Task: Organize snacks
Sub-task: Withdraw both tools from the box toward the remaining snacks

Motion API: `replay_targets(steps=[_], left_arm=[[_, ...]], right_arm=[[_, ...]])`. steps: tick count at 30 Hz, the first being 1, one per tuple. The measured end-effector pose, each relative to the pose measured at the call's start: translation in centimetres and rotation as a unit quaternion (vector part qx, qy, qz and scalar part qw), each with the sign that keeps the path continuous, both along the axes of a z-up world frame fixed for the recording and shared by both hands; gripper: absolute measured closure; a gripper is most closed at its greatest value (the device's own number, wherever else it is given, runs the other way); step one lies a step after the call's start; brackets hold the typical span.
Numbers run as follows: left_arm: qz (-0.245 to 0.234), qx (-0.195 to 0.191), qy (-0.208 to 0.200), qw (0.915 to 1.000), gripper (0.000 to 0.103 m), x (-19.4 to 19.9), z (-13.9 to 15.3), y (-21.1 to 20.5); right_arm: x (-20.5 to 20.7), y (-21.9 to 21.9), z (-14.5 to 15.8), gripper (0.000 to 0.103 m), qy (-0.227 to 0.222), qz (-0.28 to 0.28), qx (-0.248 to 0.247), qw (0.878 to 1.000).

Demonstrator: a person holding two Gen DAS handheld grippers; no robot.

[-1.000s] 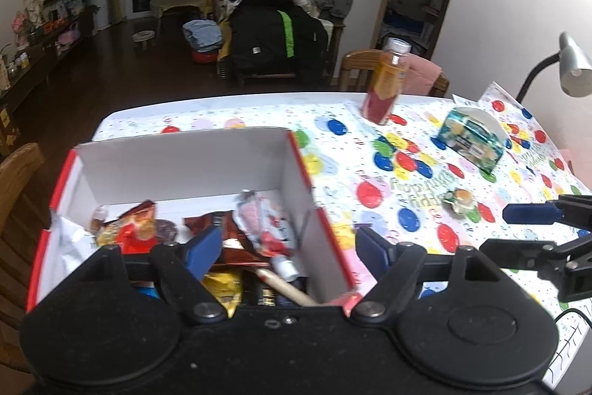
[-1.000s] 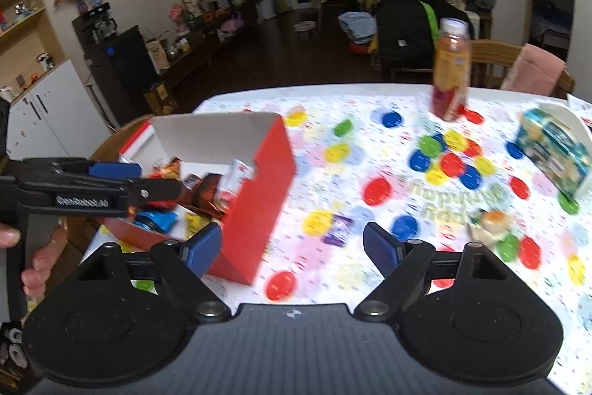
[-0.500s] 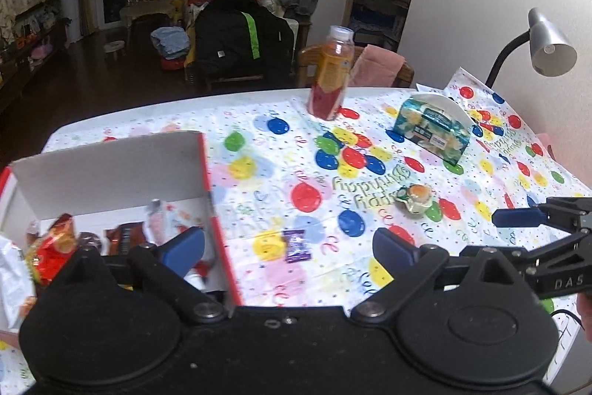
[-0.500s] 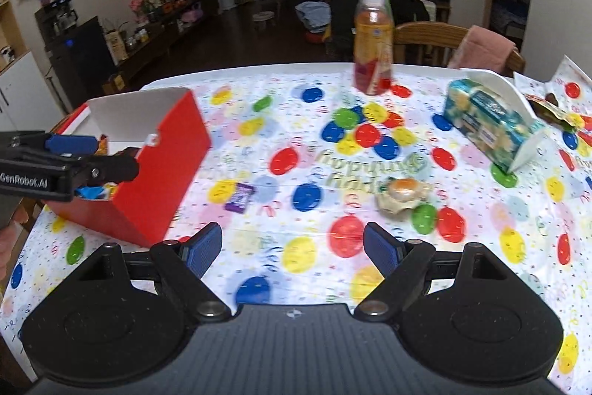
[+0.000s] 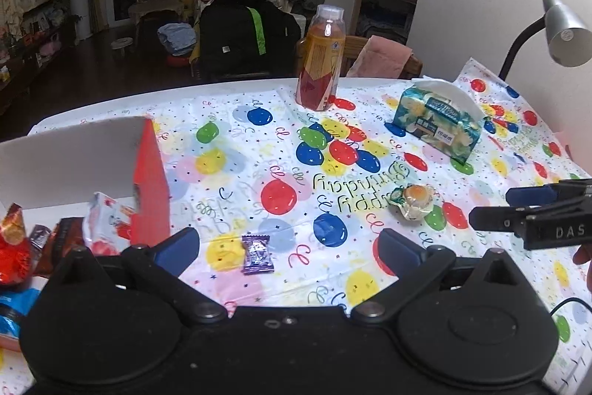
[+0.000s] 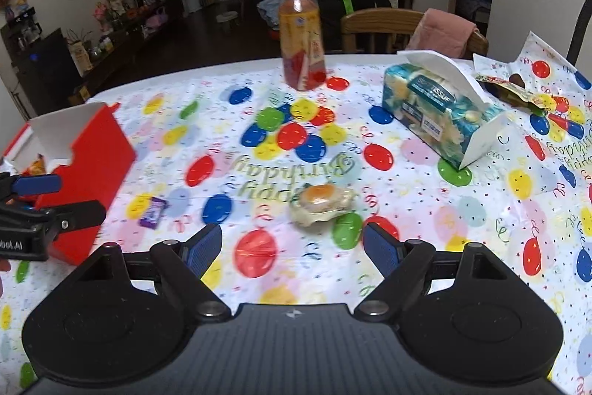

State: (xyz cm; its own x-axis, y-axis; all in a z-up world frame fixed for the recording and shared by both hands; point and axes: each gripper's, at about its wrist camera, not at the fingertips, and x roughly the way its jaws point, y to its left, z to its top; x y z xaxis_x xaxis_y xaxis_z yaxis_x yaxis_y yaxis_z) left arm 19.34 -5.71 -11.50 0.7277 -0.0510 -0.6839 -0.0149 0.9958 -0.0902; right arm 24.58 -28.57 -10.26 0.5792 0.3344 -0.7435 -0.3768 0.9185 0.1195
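Now that the empty, wide-apart left gripper [image 5: 286, 252] has swung from the red box [image 5: 150, 180], the purple candy [image 5: 257, 253] at its 12 o'clock seems next; the right gripper [image 6: 292, 248] is also spread apart.

The tabletop [image 6: 407, 180] wears a white cloth printed with red, blue, yellow and green balloons. On it: a red box [image 6: 92, 165] with white inside, a purple candy [image 6: 151, 213], a teal tissue pack [image 6: 436, 110], and an orange-and-red bottle [image 6: 301, 39].

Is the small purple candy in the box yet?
No. The purple candy lies on the tablecloth, apart from the red box.
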Motion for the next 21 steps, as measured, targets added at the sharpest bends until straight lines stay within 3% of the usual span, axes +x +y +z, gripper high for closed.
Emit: replay_targets(steps=[10,21], left_arm=[[0.019,0.012,0.024,0.9995,0.006,3.1,-4.0,-1.8],[0.065,0.028,0.066,0.9953,0.025,5.6,-7.4,-1.0]], right_arm=[[4.4,-0.6,-3.2,0.019,0.027,-0.016,0.01,0.999],[9.0,-0.7,-6.8,0.019,0.102,-0.096,0.045,0.989]])
